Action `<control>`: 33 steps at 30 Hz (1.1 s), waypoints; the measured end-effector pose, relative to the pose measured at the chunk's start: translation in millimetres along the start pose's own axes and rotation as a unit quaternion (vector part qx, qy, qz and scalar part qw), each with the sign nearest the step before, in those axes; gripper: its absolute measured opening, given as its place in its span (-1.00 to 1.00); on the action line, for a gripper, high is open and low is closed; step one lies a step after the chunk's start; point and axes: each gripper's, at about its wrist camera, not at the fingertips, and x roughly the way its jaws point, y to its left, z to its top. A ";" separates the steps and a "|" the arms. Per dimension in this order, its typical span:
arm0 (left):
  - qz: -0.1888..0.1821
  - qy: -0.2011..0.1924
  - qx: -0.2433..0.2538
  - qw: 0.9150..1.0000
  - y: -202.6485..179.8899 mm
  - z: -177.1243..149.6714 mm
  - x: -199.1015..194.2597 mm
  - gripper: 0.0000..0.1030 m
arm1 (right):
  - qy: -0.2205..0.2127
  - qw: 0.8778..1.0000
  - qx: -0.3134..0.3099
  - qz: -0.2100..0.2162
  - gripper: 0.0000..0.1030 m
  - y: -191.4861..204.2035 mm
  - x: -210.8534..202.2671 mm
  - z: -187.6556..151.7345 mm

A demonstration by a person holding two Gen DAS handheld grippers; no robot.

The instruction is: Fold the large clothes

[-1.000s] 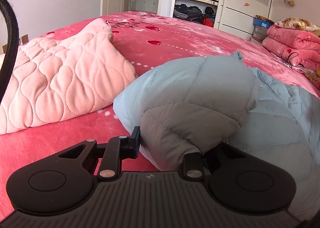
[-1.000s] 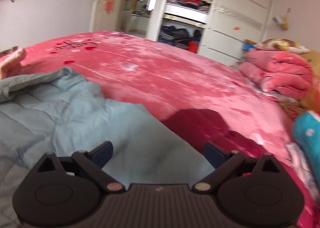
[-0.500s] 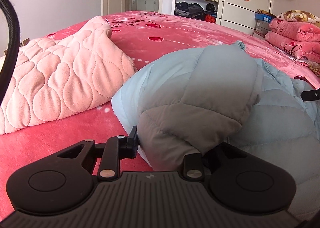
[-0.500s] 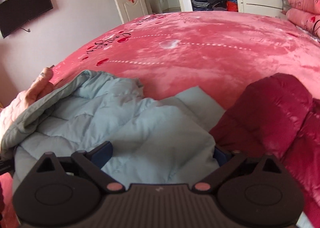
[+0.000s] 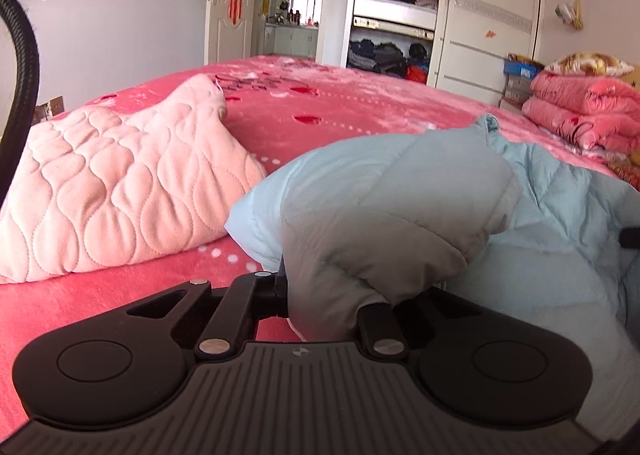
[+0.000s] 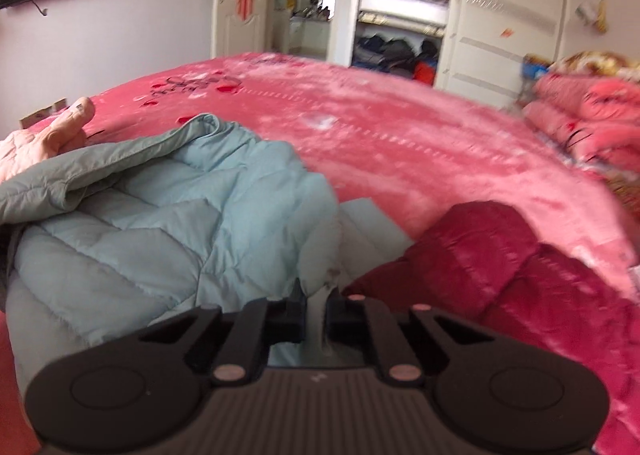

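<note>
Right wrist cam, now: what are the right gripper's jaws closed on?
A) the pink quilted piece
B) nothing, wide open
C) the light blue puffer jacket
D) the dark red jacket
C: the right gripper has just closed its jaws, and they pinch an edge of the light blue puffer jacket; the dark red jacket lies beside it, ungripped.

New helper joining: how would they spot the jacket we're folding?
Find the big red bed. Near its front edge lies a puffy jacket, pinched by both grippers. It is pale blue with grey lining, between a pink quilted jacket and a dark red jacket.
</note>
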 end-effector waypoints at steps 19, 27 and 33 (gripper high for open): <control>-0.053 -0.177 -0.063 0.981 44.6 92.0 -197.2 -0.86 | -0.223 0.960 0.072 -0.152 -0.94 -26.4 -237.1 15.0; -0.066 -0.256 -0.055 0.963 47.8 118.5 -290.8 -0.86 | -0.319 0.930 0.055 -0.173 -0.95 -13.9 -325.4 34.9; -0.085 -0.306 -0.058 0.946 49.8 134.9 -355.2 -0.86 | -0.378 0.905 0.062 -0.183 -0.95 -14.7 -376.8 43.6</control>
